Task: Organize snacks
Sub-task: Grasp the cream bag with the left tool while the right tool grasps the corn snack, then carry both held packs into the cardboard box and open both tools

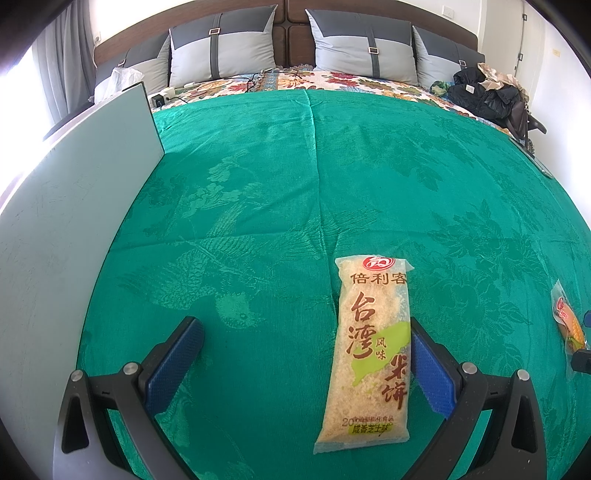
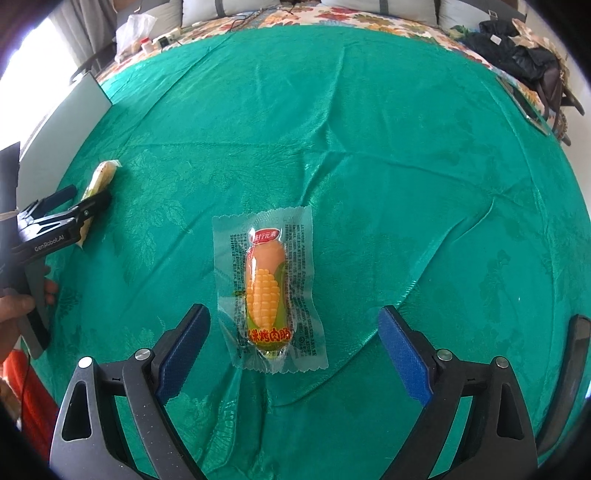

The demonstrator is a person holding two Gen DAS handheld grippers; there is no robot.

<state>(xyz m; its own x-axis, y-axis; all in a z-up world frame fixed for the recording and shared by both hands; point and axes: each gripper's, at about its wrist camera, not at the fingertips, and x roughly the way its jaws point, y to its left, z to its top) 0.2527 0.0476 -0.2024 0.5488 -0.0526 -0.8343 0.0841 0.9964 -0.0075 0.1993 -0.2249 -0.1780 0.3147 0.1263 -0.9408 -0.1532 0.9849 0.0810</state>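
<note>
A long pale rice-cracker packet (image 1: 371,354) with red-brown Chinese print lies on the green cloth (image 1: 295,184). My left gripper (image 1: 306,332) is open over it, the packet lying against the right finger's inner side. A clear-wrapped corn sausage (image 2: 266,291) lies on the cloth in the right wrist view. My right gripper (image 2: 295,321) is open above its near end, the sausage nearer the left finger. The sausage also shows at the right edge of the left wrist view (image 1: 569,325). The left gripper (image 2: 79,210) and the rice-cracker packet (image 2: 98,177) show at far left in the right wrist view.
A pale grey board (image 1: 66,229) stands on edge along the cloth's left side. Grey pillows (image 1: 221,51) line the headboard. Dark clothes (image 1: 491,92) lie at the far right. A plastic bag and small items (image 2: 140,33) sit at the far left corner.
</note>
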